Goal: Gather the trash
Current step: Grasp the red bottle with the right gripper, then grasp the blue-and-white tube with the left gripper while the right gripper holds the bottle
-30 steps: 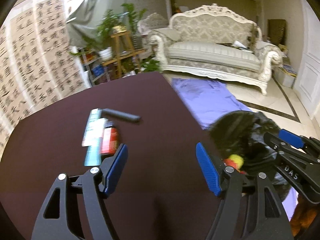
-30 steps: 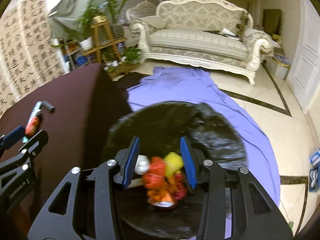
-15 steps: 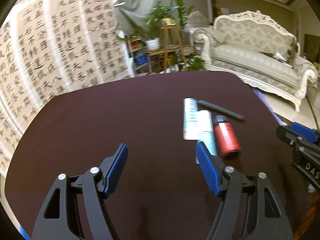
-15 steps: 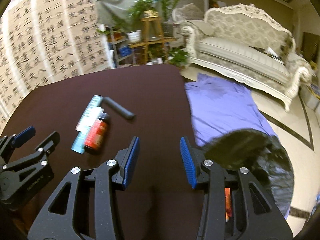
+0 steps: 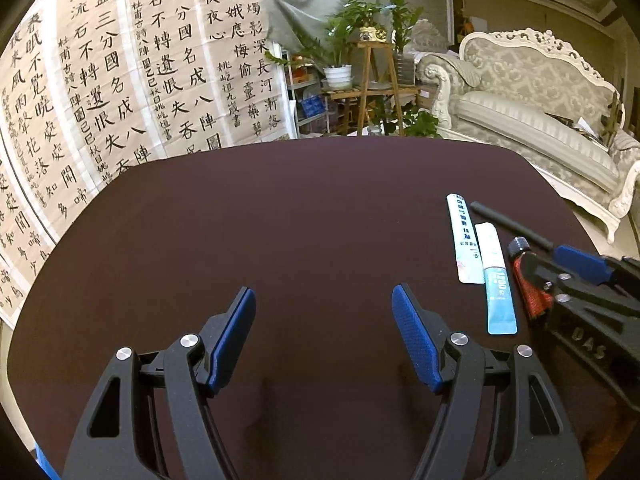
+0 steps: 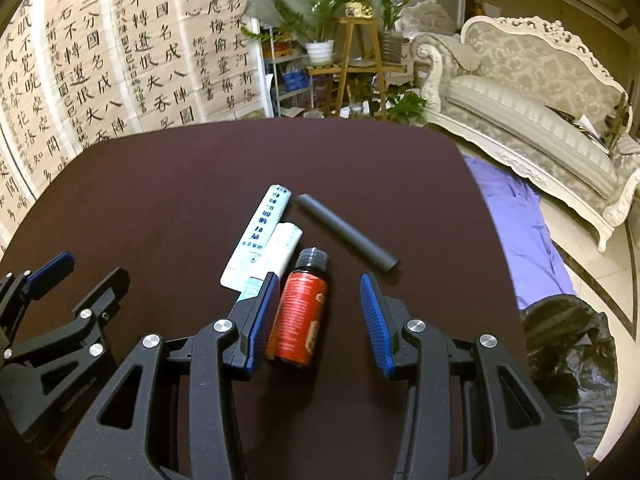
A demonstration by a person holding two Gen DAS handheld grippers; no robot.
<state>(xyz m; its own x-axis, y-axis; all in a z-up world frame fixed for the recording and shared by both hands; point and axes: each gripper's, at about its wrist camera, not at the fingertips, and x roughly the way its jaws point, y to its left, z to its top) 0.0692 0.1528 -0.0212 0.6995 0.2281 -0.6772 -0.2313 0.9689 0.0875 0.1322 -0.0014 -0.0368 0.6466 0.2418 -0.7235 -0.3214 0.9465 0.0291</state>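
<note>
The red bottle (image 6: 298,316) lies between the released right tongs (image 6: 318,312), left tongs (image 5: 322,336) released.

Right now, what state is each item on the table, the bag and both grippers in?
Red bottle: lying flat, capped, between the right gripper's fingers, not clamped.
Black tube: lying flat, untouched.
White packet: flat on the table.
Teal sachet: flat, beside the white packet.
Black trash bag: open, on the floor.
Left gripper: open, empty.
Right gripper: open around the bottle.
</note>
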